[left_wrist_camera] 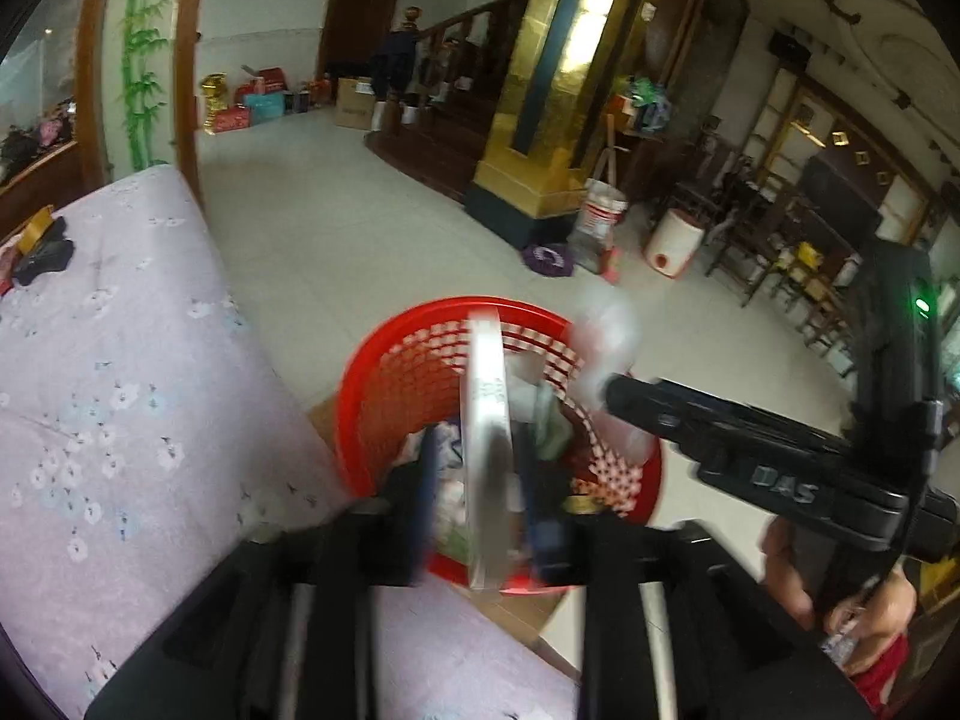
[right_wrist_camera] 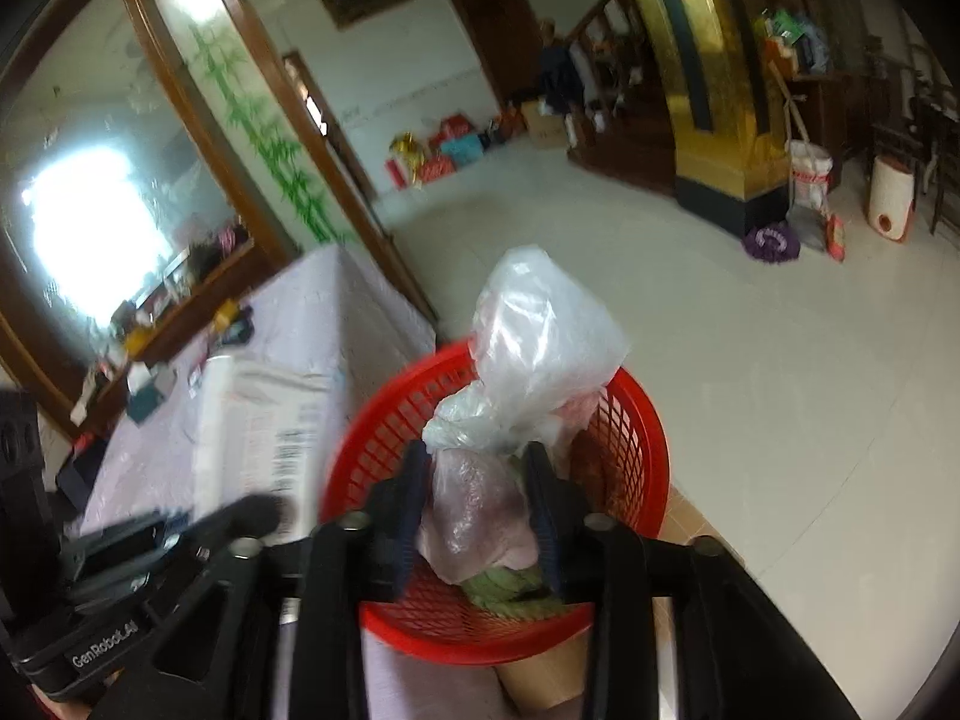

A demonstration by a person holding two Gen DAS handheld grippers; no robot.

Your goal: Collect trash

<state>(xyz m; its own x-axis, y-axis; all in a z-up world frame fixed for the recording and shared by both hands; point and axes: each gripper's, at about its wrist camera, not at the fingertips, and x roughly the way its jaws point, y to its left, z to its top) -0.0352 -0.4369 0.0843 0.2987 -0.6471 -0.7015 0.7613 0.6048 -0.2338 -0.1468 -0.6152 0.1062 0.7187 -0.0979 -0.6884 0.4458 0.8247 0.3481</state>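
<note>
A red mesh basket (left_wrist_camera: 384,372) stands on the floor beside the table and holds some trash; it also shows in the right wrist view (right_wrist_camera: 630,438). My left gripper (left_wrist_camera: 477,450) is shut on a flat white box (left_wrist_camera: 489,420), held edge-on over the basket; the box also shows in the right wrist view (right_wrist_camera: 252,420). My right gripper (right_wrist_camera: 477,462) is shut on a clear plastic bag (right_wrist_camera: 534,336) with pinkish contents, over the basket. The right gripper's body (left_wrist_camera: 750,456) reaches in from the right in the left wrist view, its bag (left_wrist_camera: 606,336) blurred.
A table with a lilac flowered cloth (left_wrist_camera: 102,372) lies at the left, small items at its far end (right_wrist_camera: 150,384). A gold pillar (left_wrist_camera: 540,120), a white bucket (left_wrist_camera: 675,243), a sack (left_wrist_camera: 597,222) and chairs stand across the tiled floor (left_wrist_camera: 360,228).
</note>
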